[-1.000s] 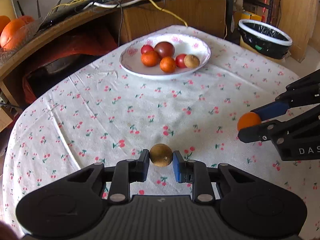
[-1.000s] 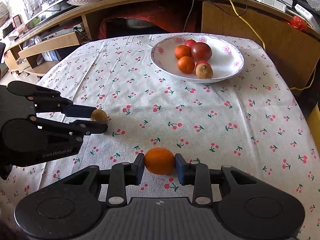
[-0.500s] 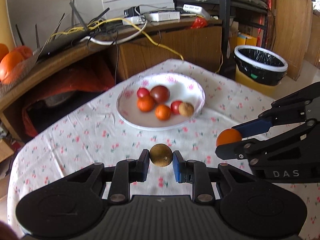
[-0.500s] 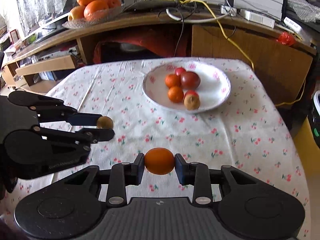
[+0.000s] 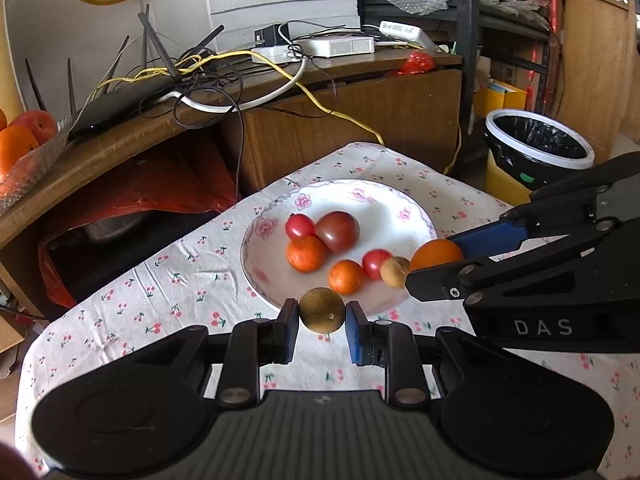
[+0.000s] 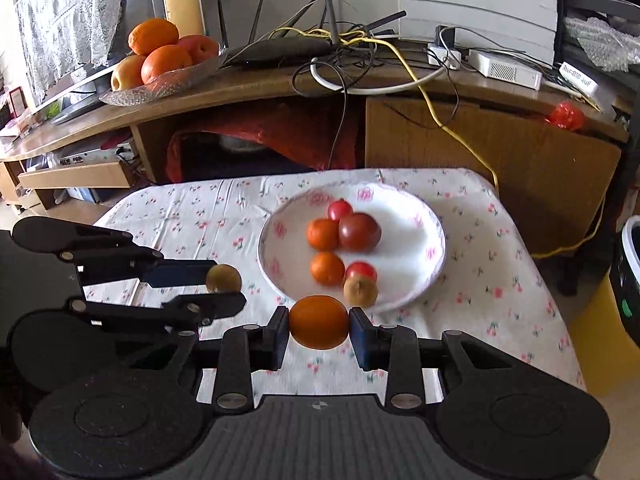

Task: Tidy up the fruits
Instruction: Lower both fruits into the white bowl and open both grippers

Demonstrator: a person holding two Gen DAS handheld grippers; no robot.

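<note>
1. Left tool (image 5: 322, 315) is gripping a brown fruit (image 5: 322, 310) before the plate (image 5: 416, 208).
2. Right tool (image 6: 319, 322) is clamping an orange (image 6: 319, 322); its fingers are hiding part of it.
3. Plate fruits are blurred, apparently six.
4. Counter (image 6: 500, 280) edges are cut off.

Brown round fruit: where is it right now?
The brown round fruit is clamped in the left hand-held gripper, off the tablecloth, just short of the plate; the right wrist view shows it left of that plate.

"DAS" stands on the right claw (image 5: 434, 266) (white letters).
</note>
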